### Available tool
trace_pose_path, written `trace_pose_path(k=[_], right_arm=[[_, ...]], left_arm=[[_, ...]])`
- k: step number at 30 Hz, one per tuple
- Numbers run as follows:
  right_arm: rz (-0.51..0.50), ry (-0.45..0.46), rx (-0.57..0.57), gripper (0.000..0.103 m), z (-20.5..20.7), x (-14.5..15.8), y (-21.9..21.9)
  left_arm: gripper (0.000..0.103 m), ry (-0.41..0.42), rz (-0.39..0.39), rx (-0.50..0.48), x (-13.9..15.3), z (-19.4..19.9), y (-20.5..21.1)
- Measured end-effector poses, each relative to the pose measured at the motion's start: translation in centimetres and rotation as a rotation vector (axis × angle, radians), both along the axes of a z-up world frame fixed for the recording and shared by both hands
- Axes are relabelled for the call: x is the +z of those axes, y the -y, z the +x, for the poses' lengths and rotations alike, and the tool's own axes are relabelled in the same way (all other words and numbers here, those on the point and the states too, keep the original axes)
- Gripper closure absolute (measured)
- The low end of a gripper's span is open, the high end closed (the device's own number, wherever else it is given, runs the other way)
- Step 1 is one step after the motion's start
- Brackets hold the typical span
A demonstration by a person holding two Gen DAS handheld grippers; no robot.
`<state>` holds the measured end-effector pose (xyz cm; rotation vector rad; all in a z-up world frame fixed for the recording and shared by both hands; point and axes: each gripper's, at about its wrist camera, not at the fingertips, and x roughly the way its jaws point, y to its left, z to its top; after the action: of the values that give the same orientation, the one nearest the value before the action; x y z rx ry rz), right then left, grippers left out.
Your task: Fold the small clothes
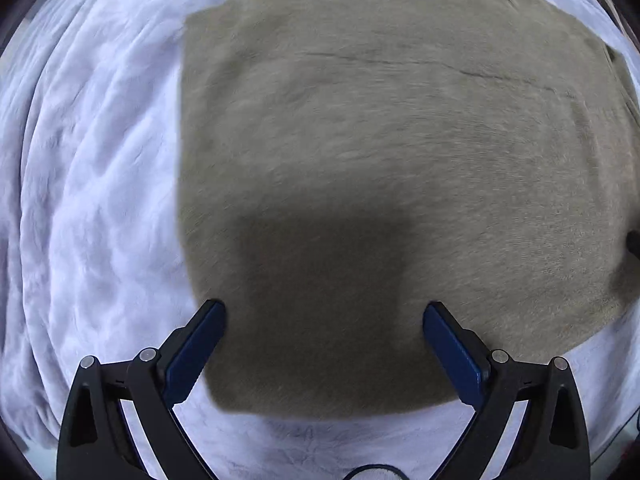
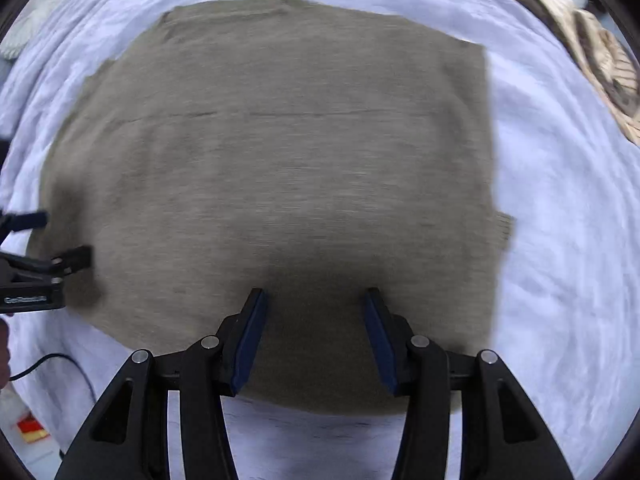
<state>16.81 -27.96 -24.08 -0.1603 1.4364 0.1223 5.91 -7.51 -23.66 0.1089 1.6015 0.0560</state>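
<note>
Olive-grey knitted garment (image 1: 384,168) lies flat on white fleece blanket (image 1: 88,184), directly under both my grippers; left gripper (image 1: 324,308) spread wide, empty; right gripper (image 2: 316,294) spread, empty; I judge: pinch near hem with both, lift evenly

- The garment (image 2: 272,168) is plain olive-grey, with no print.
- The sheet (image 2: 560,240) beneath it is white with a faint bluish cast.
- The right gripper (image 2: 316,300) is black with dark blue pads.
- The left gripper (image 1: 324,312) has the same black frame and blue pads.
- A cloth (image 2: 592,52) at the top right edge is beige-and-brown patterned.
</note>
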Motion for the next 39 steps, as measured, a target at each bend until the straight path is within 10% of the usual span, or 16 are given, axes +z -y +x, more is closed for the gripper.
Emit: trace_pose_path(k=[8, 12, 16, 25, 29, 39], right_arm=[[0.063, 0.039, -0.020, 0.049, -2.8, 2.8, 1.4], [-0.032, -0.045, -0.025, 0.049, -3.8, 0.0, 0.8], [-0.109, -0.062, -0.122, 0.049, -4.6, -0.3, 4.5], [0.015, 0.119, -0.098, 0.049, -4.8, 9.7, 2.9], [0.073, 0.192, -0.068, 0.047, -3.6, 13.3, -2.3], [0.051, 0.192, 0.081, 0.046, -6.5, 15.7, -11.3]], left_arm=[[0.002, 0.056, -0.047, 0.013, 3.1, -3.8, 0.7], [0.002, -0.115, 0.061, 0.096, -0.4, -4.8, 0.4], [0.002, -0.039, -0.052, 0.170, 2.1, -6.8, -1.6], [0.002, 0.191, -0.259, 0.126, 9.1, -9.7, -2.6], [0.002, 0.172, -0.530, 0.225, 7.6, -8.0, -8.3], [0.002, 0.111, -0.739, 0.357, 0.5, -4.3, -11.6]])
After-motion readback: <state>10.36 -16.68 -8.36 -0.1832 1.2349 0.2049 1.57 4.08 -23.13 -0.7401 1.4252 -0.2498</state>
